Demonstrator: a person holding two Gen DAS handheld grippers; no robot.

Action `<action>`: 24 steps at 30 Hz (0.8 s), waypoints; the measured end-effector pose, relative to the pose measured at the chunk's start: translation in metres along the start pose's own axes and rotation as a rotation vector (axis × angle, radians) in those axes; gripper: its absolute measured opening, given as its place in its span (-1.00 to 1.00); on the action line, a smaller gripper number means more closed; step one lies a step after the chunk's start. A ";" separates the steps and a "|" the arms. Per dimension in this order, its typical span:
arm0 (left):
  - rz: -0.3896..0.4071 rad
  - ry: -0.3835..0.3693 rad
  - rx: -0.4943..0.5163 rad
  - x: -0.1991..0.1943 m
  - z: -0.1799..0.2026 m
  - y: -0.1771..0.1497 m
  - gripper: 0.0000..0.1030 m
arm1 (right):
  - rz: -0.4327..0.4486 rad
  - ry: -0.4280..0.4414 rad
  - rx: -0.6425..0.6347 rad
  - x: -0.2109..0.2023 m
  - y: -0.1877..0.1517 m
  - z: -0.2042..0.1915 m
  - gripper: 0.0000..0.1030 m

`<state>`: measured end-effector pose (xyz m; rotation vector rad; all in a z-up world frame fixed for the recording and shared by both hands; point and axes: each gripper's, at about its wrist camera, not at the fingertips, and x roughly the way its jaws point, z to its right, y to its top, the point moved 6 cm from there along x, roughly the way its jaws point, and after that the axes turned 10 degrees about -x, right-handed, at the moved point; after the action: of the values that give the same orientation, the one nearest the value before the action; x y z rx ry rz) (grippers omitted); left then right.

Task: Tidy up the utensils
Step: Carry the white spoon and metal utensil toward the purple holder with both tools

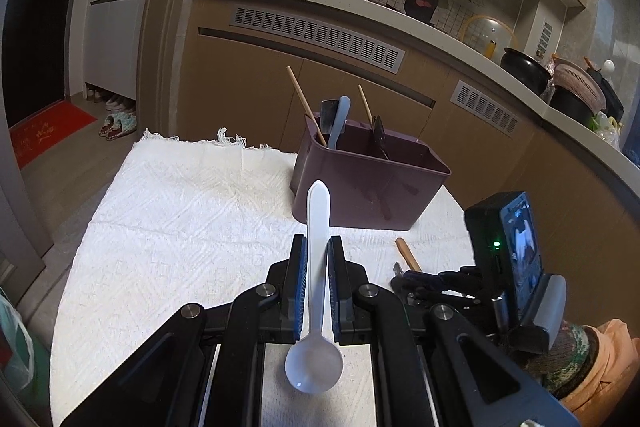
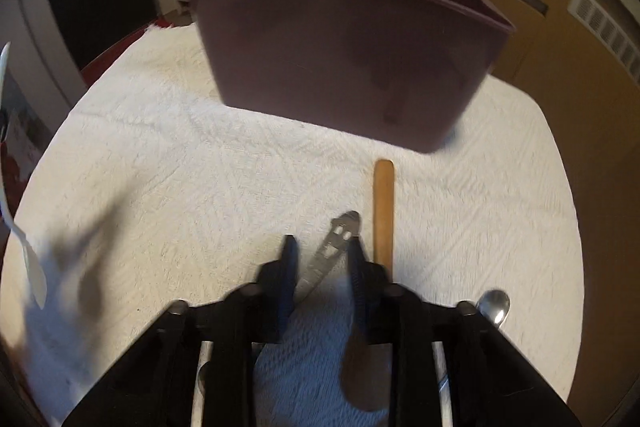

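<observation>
1. Saw a white cloth spread flat under everything.
2. Found a purple bin upright at the far side of the cloth, with chopsticks and a few dark and pale handles leaning inside.
3. Noted the left gripper raised above the cloth and pointed toward the bin, jaws nearly together and clamped on the white spoon.
4. Noted the right gripper low over the cloth near the bin, jaws a narrow gap apart. Could not tell through the blur whether the pads pressed on anything.
5. Found a wooden spoon flat on the cloth, handle toward the bin, just beside and partly under the right finger.
6. Saw the white spoon pinched by its handle, bowl back toward the camera, handle tip out past the fingertips.
7. Spotted a metal handle lying slantwise between the right jaws.
8. Spotted a metal spoon on the cloth, right of that gripper.
</observation>
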<state>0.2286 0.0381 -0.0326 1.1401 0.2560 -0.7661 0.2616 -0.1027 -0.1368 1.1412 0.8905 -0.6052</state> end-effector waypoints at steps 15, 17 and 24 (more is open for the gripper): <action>-0.026 0.008 0.048 0.003 0.019 -0.009 -0.84 | 0.025 0.093 0.061 -0.027 -0.011 0.013 -0.67; -0.019 0.020 0.054 0.003 0.016 -0.010 -0.84 | 0.001 0.093 0.089 -0.015 -0.014 0.013 -0.56; -0.032 0.002 0.014 0.007 0.001 -0.012 -0.84 | 0.010 0.020 0.083 0.013 0.006 0.010 -0.48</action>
<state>0.2257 0.0319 -0.0443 1.1527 0.2711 -0.7966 0.2766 -0.1100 -0.1431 1.2273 0.8833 -0.6282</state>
